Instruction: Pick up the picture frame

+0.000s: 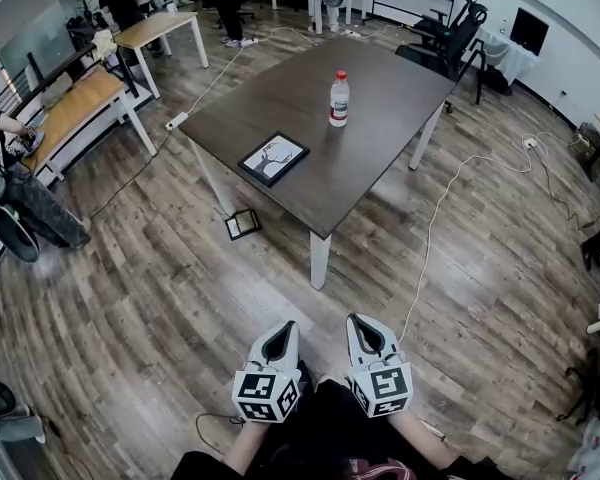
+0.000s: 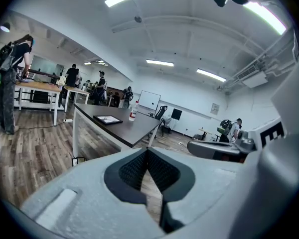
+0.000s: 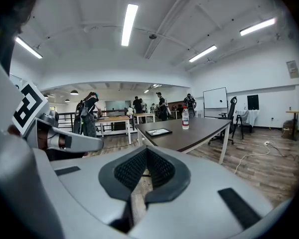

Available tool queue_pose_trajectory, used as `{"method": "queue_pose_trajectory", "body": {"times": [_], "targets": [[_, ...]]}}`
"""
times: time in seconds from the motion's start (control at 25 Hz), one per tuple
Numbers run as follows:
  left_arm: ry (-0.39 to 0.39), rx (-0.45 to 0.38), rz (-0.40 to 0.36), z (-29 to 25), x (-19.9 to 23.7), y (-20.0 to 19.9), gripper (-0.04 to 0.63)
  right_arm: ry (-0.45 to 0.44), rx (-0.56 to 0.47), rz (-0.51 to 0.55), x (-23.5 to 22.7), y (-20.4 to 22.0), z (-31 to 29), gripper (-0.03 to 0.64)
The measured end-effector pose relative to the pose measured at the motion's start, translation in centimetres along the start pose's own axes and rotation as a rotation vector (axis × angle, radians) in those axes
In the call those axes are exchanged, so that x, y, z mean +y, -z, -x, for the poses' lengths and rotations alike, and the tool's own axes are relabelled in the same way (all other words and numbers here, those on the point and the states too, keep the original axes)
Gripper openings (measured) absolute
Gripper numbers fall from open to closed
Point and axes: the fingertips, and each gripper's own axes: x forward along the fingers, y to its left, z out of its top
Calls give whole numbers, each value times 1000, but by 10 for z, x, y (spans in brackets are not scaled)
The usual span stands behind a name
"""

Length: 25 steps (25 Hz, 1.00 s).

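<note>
A black picture frame [image 1: 274, 158] with a pale drawing lies flat near the near-left edge of a dark table [image 1: 380, 98]. It also shows small in the left gripper view, picture frame [image 2: 107, 119], and in the right gripper view, picture frame [image 3: 158, 132]. Both grippers hang close to the person's body, well short of the table, above the wood floor. My left gripper [image 1: 282, 330] is shut with nothing in it. My right gripper [image 1: 361, 326] is shut and empty too, beside the left one.
A water bottle [image 1: 339, 99] stands upright on the table beyond the frame. A small framed object [image 1: 242, 224] lies on the floor by a table leg [image 1: 320, 259]. A white cable [image 1: 435, 218] trails across the floor at right. An office chair [image 1: 450, 33] and several people stand further back.
</note>
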Motion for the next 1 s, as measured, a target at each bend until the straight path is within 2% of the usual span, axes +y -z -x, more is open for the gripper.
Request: {"method": "queue_pose_trajectory", "body": {"times": [0.48, 0.76, 1.0], "targets": [[55, 2, 12, -56, 53, -32, 9, 111, 52, 51, -15, -7, -66, 6], [95, -15, -43, -93, 100, -74, 9, 116, 45, 64, -6, -32, -132, 6], [113, -25, -68, -107, 131, -96, 9, 142, 34, 61, 2, -41, -165, 6]]}}
